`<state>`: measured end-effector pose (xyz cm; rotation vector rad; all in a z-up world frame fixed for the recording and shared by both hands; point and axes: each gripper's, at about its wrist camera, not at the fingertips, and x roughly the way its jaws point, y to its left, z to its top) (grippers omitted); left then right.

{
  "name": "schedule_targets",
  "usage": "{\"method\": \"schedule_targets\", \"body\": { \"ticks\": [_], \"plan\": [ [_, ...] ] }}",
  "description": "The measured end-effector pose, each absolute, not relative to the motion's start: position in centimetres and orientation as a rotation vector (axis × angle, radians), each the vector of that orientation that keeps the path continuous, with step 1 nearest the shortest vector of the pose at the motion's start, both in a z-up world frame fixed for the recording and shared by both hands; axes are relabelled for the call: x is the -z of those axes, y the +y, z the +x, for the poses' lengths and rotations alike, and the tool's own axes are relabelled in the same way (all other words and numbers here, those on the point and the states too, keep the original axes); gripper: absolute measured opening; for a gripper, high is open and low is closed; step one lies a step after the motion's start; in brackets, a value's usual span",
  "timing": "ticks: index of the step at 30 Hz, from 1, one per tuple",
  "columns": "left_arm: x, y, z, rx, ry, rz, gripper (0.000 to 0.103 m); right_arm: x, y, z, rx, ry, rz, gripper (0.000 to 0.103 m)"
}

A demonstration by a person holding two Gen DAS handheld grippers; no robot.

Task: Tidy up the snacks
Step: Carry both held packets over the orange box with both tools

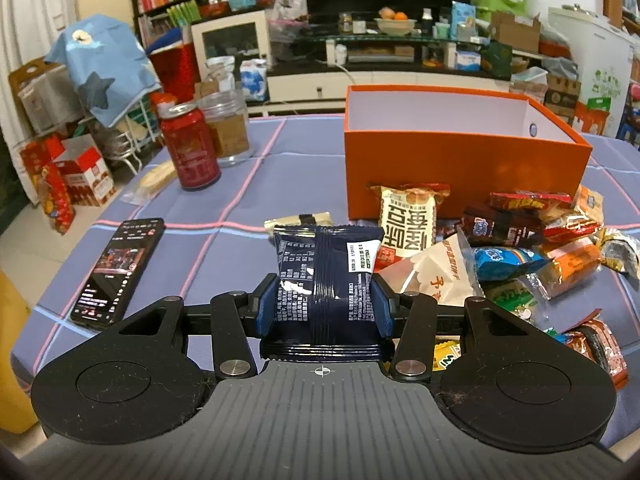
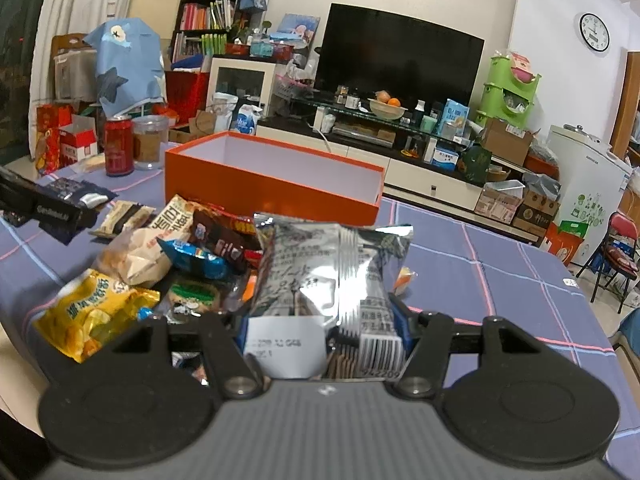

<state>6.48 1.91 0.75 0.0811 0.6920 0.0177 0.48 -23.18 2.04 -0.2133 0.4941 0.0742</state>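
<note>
My left gripper (image 1: 325, 304) is shut on a dark navy snack packet (image 1: 326, 276), its blue pads pressing both sides, held above the tablecloth. My right gripper (image 2: 324, 320) is shut on a silver snack packet (image 2: 328, 276) that stands upright between its fingers. An open orange box (image 1: 460, 160) with a white inside stands behind the pile of loose snacks (image 1: 520, 248). In the right wrist view the same orange box (image 2: 272, 196) sits beyond the snack pile (image 2: 168, 256), and the left gripper with its navy packet (image 2: 68, 208) shows at the left edge.
A red drink can (image 1: 191, 148) and a clear jar (image 1: 228, 128) stand at the table's far left. A phone (image 1: 118, 268) lies on the blue checked tablecloth (image 1: 224, 184) left of my left gripper. A yellow snack bag (image 2: 92, 312) lies near the table's front edge.
</note>
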Motion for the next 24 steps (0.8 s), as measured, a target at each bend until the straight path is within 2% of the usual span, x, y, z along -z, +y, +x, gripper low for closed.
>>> {"method": "schedule_targets", "body": {
  "ticks": [24],
  "plan": [
    [-1.9, 1.1, 6.2, 0.01, 0.675, 0.054, 0.02, -2.2, -21.6, 0.6, -0.093, 0.488, -0.22, 0.062]
  ]
}}
